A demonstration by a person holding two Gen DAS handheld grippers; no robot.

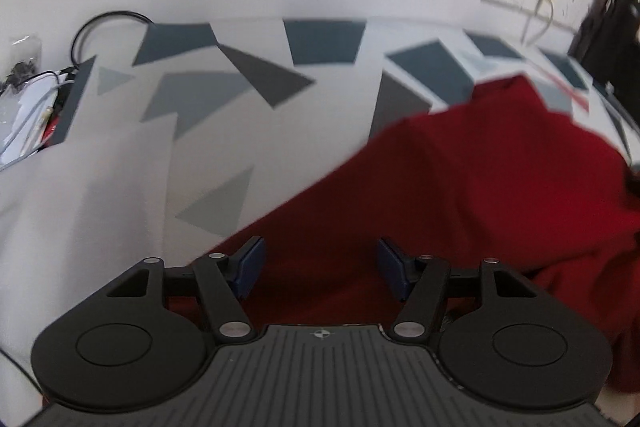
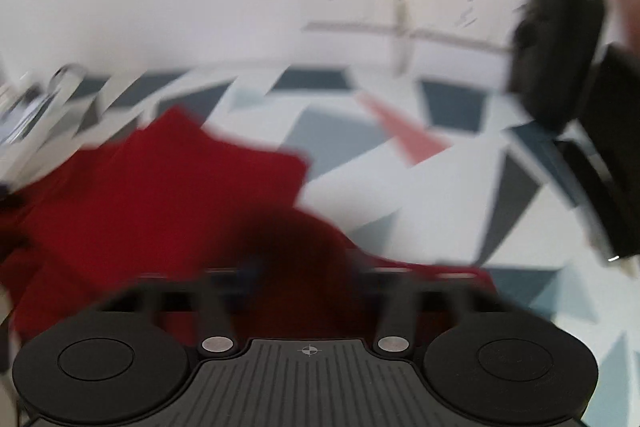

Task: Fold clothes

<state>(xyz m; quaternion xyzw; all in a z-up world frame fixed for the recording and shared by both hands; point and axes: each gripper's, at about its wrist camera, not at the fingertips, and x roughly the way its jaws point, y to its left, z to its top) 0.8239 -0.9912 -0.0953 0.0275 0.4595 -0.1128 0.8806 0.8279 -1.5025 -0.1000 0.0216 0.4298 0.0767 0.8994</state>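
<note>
bare sheet (image 1: 120, 187) left, cable clutter (image 1: 32, 99) beyond

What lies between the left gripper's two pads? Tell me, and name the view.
Only red cloth, seen below the gap; the left gripper stands open and its pads do not press on it. The left wrist view shows this.

Left gripper (image 1: 320, 269): black arms with silver rivets, dark blue pads (image 1: 251, 263), round black discs either side of a ribbed grey plate — a small crosshair mark on it. Right gripper (image 2: 308, 279) matches — blurred.
</note>
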